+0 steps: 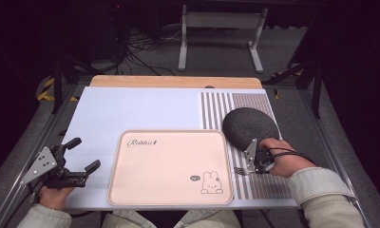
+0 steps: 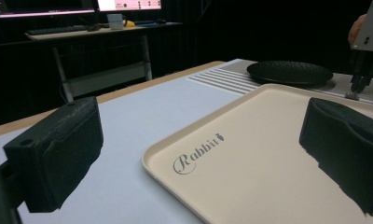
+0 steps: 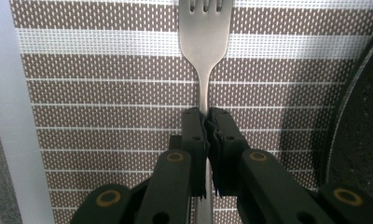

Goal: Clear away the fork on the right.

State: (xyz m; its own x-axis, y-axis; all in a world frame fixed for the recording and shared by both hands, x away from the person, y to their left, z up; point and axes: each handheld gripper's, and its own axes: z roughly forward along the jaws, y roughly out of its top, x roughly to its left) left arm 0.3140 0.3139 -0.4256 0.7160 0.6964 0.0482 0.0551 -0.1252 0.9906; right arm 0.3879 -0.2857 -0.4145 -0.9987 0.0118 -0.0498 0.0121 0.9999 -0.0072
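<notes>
Clamping a fork (image 3: 204,28) by its handle, the right gripper (image 3: 206,122) hangs over the striped mat (image 3: 105,93).

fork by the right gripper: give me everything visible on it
The fork is plain matte silver metal, four tines at the top of the right gripper view, a broad head narrowing into a slim neck. The right gripper is shut on that neck; the handle runs down between the jaws, mostly hidden. It sits over the brown-and-white striped placemat, whether lifted or resting cannot be told. In the high view it points toward the pink tray, just below the dark plate.
</notes>
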